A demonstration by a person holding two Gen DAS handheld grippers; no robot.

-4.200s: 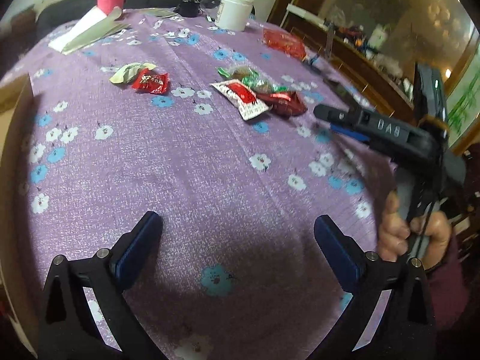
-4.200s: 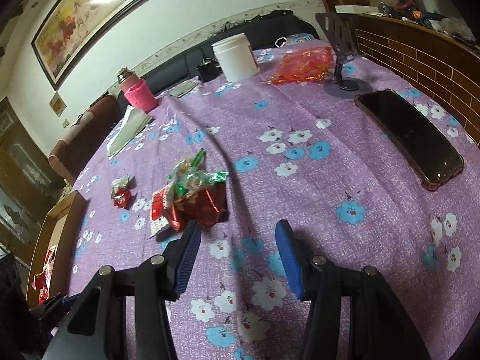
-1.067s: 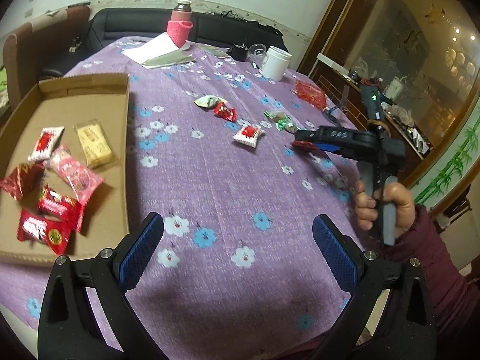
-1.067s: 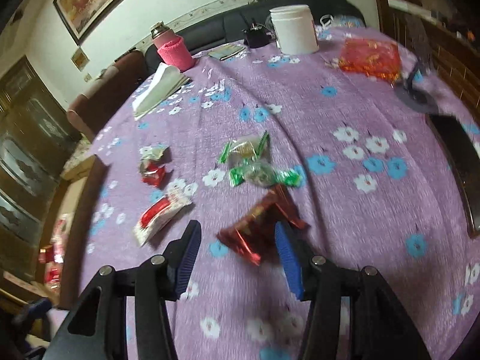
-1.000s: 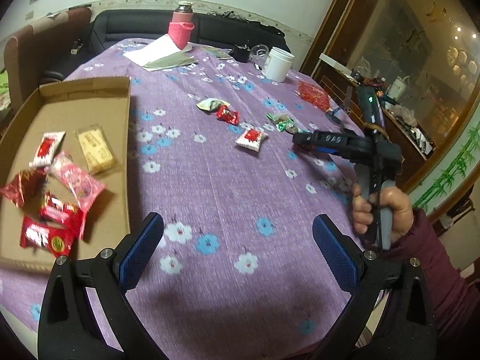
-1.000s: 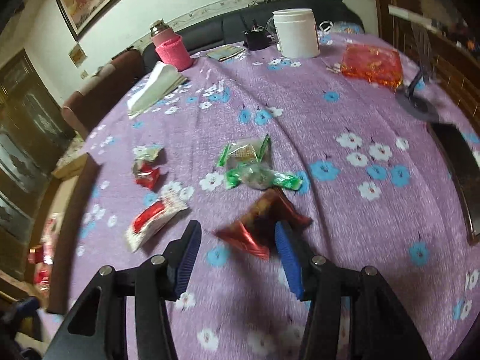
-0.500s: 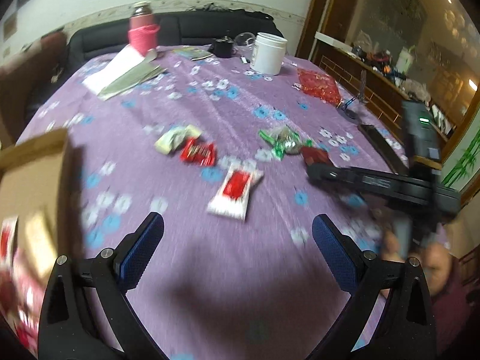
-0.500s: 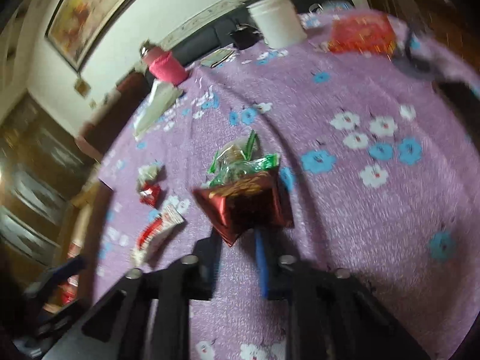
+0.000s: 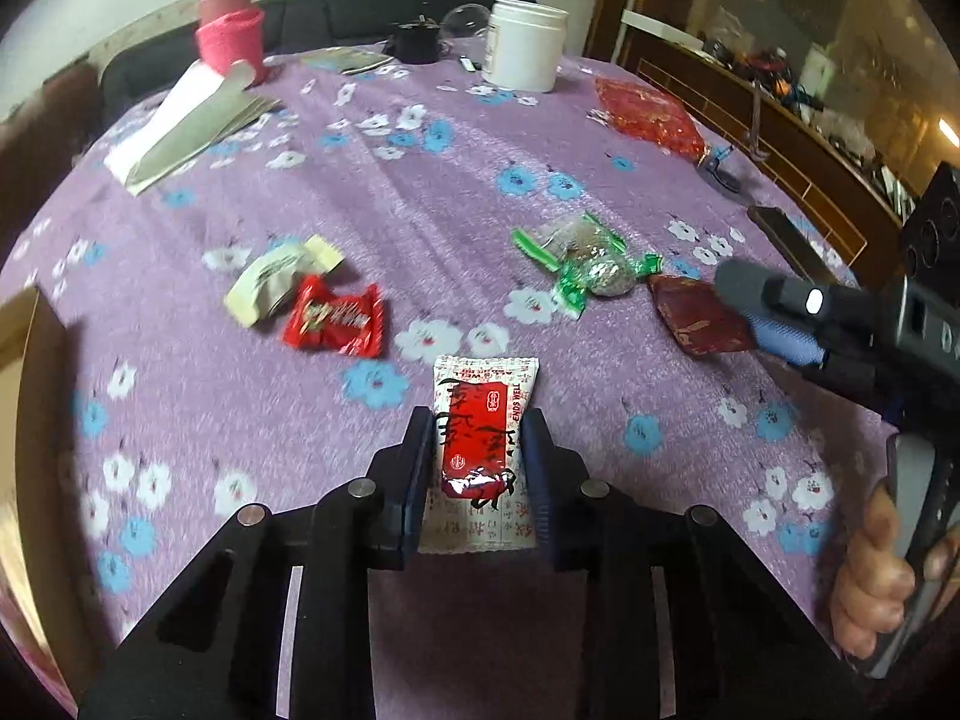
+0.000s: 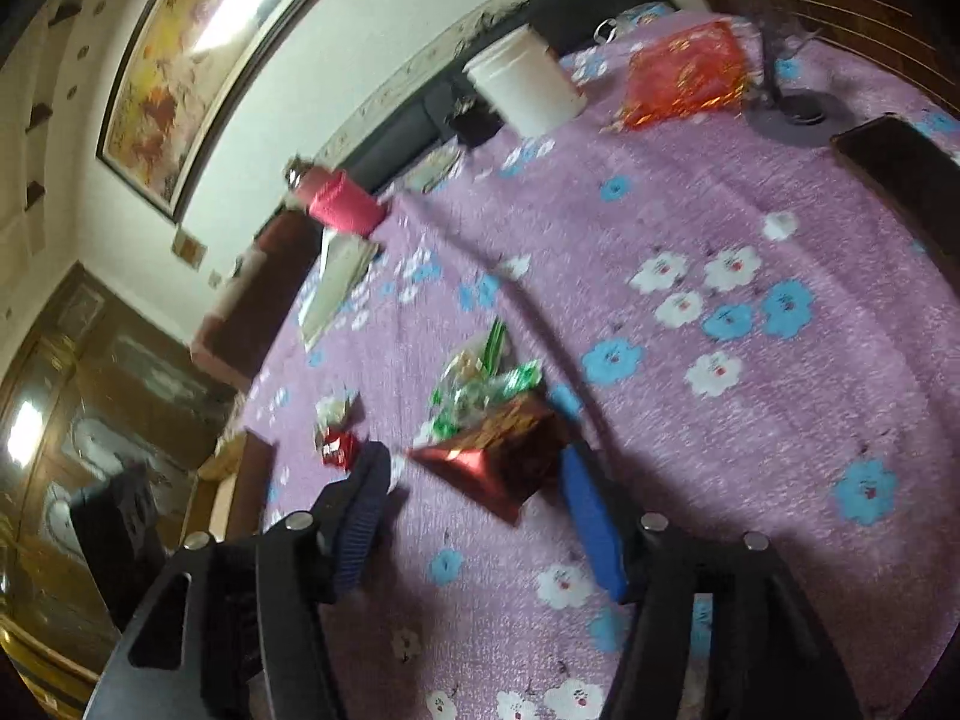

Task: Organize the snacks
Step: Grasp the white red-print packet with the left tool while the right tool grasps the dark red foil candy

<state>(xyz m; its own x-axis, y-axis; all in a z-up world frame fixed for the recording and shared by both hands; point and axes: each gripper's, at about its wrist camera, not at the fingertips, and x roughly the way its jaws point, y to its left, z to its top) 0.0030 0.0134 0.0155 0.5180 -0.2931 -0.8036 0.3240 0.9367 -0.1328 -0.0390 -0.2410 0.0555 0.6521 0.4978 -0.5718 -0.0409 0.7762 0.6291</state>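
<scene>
Two tools are picking up snacks from the tabletop.

The left tool point(image 9: 478, 468) is pinching the white and red snack pack point(image 9: 483, 420) by its two long sides, likely so it does not slip. The right tool point(image 10: 474, 516) is spread wide around the dark red foil snack point(image 10: 504, 450), which is lying on the purple tabletop point(image 10: 750, 228), likely getting ready to squeeze it.
</scene>
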